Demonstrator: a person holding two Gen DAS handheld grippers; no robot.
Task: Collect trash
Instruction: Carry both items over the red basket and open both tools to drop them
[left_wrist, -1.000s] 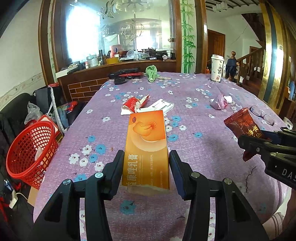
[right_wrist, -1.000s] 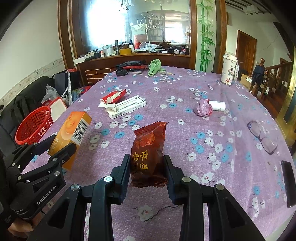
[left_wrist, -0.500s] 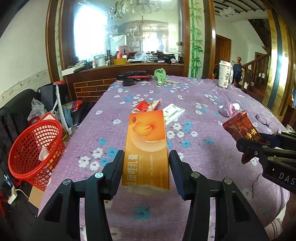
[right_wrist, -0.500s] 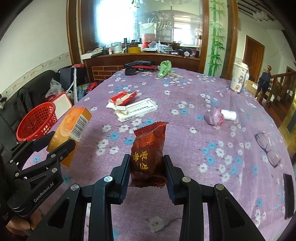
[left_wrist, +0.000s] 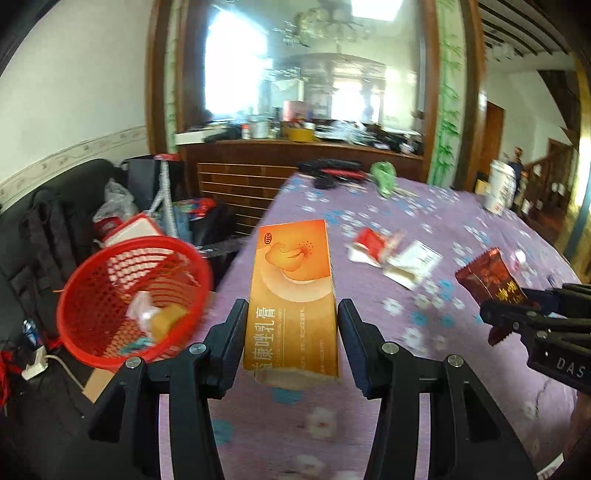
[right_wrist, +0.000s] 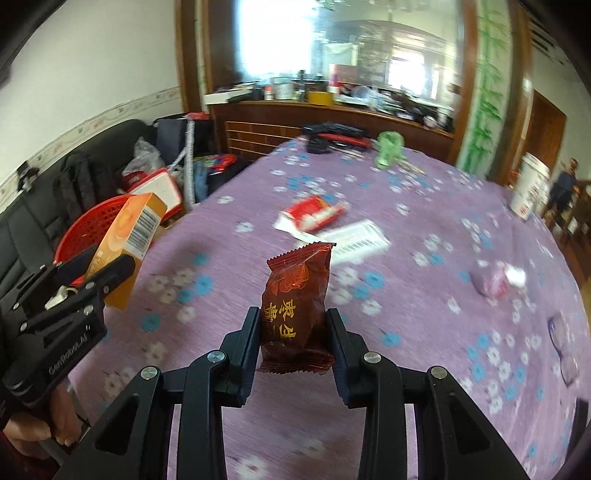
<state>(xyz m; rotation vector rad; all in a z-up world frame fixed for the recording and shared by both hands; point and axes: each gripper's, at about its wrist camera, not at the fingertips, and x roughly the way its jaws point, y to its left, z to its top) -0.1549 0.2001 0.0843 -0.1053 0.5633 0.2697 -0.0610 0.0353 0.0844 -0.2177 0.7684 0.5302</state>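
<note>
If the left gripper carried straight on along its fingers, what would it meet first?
Probably the purple floral tablecloth near its left edge: the left gripper, clamping the orange box, points down at it. The red basket sits left of that line.

We hold two matching tools. Our left gripper (left_wrist: 291, 325) is matt black plastic, each angular finger built of flat struts with triangular cut-outs and pinned by round silver screws. Its side shows white "GenRobot.AI" lettering. Our right gripper (right_wrist: 291, 328) has the same black struts, silver screw heads and dark blue-black inner pads (right_wrist: 337, 332); white letters "DAS" mark its body. A dark red sleeve (right_wrist: 9, 437) edge shows at our left hand (right_wrist: 55, 424).
</note>
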